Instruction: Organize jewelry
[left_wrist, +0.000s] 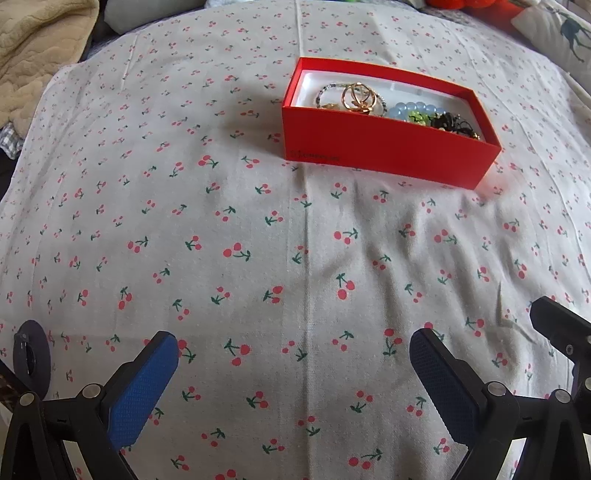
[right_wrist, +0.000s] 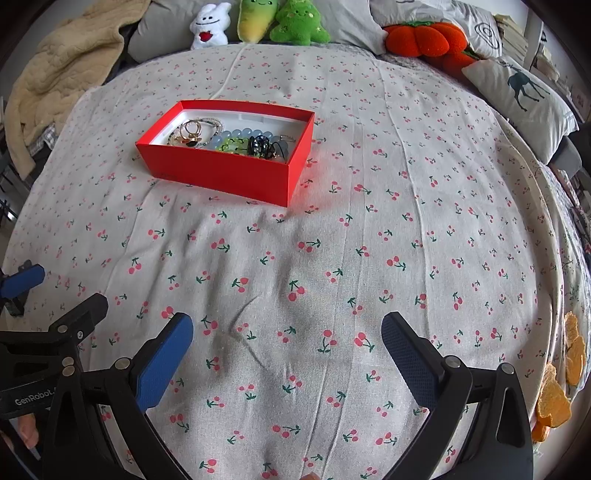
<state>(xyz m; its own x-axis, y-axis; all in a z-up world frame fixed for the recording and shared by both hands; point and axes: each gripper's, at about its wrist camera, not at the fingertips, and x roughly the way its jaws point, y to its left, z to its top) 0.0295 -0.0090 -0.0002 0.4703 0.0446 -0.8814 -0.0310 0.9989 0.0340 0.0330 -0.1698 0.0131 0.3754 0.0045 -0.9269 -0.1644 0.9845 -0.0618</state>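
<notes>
Open red cardboard box (right_wrist: 225, 173) with white lining, upper left of the right wrist view, on a cherry-printed white cloth (right_wrist: 332, 258). Inside: gold rings (right_wrist: 190, 129), pale blue bead bracelet (right_wrist: 243, 133), green beads (right_wrist: 232, 144), black beaded piece (right_wrist: 262, 144). Left gripper (left_wrist: 293, 387) and right gripper (right_wrist: 286, 354), low in frame, each with jaws spread wide and empty above the cloth.

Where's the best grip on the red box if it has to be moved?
Judging by its pose, take the red box by a long wall near its empty left end, coming from above: one finger inside, one outside. It's open-topped, and the jewelry crowds the right. Both grippers, left and right, are open.
</notes>
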